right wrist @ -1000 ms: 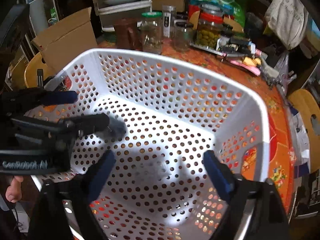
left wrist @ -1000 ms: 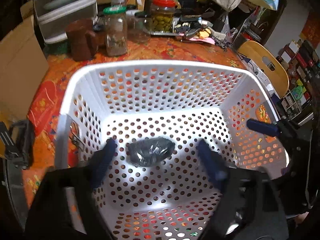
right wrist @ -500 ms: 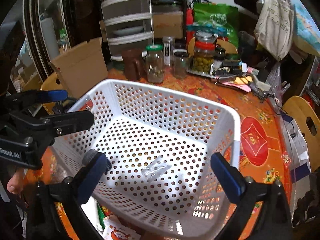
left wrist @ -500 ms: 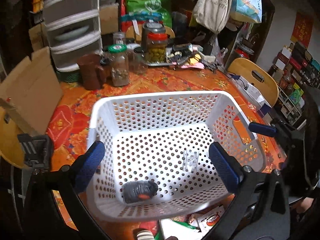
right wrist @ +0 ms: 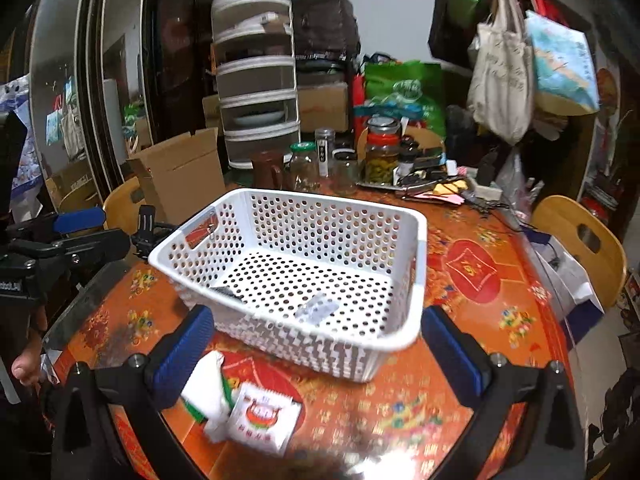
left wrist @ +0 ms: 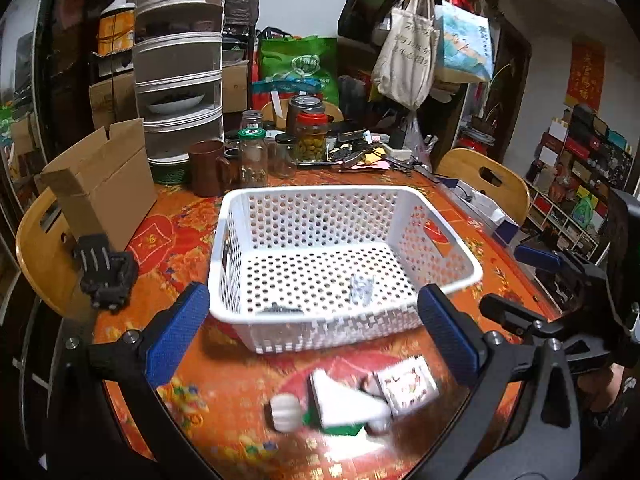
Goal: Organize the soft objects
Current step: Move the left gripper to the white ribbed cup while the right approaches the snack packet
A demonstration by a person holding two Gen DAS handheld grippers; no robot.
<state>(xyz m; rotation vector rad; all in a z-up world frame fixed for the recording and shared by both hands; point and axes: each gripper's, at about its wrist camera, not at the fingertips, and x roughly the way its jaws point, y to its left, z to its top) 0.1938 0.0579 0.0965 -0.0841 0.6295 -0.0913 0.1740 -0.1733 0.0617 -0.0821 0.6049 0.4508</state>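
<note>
Both sets of jaws stand spread wide with nothing between them. The left gripper (left wrist: 314, 334) hangs above the near edge of the counter (left wrist: 240, 400), its blue pads to either side of the near wall of a white perforated basket (left wrist: 320, 200) without touching it. The right gripper (right wrist: 320, 346) hangs likewise before the basket (right wrist: 416, 240), empty and released; in the left wrist view it shows at the right edge (left wrist: 536, 258), and in the right wrist view the left one shows at the left edge (right wrist: 78, 216).

Inside the basket, on its floor, lie two things: a small dark soft bundle (left wrist: 280, 309) close against the near wall, mostly hidden by the rim, and a crumpled clear plastic piece (left wrist: 362, 290) nearer the middle. From the right wrist the bundle (right wrist: 228, 293) and the clear piece (right wrist: 318, 308) lie apart from each other.

Outside the basket, on the orange patterned counter just below the jaws, lie blurred soft packets: a white and green one (left wrist: 344, 404) and a white sachet with red print (right wrist: 262, 416) beside it, touching.

Behind the basket stand a brown mug (left wrist: 208, 168), glass jars (left wrist: 253, 156) and a cardboard box (left wrist: 100, 184).
</note>
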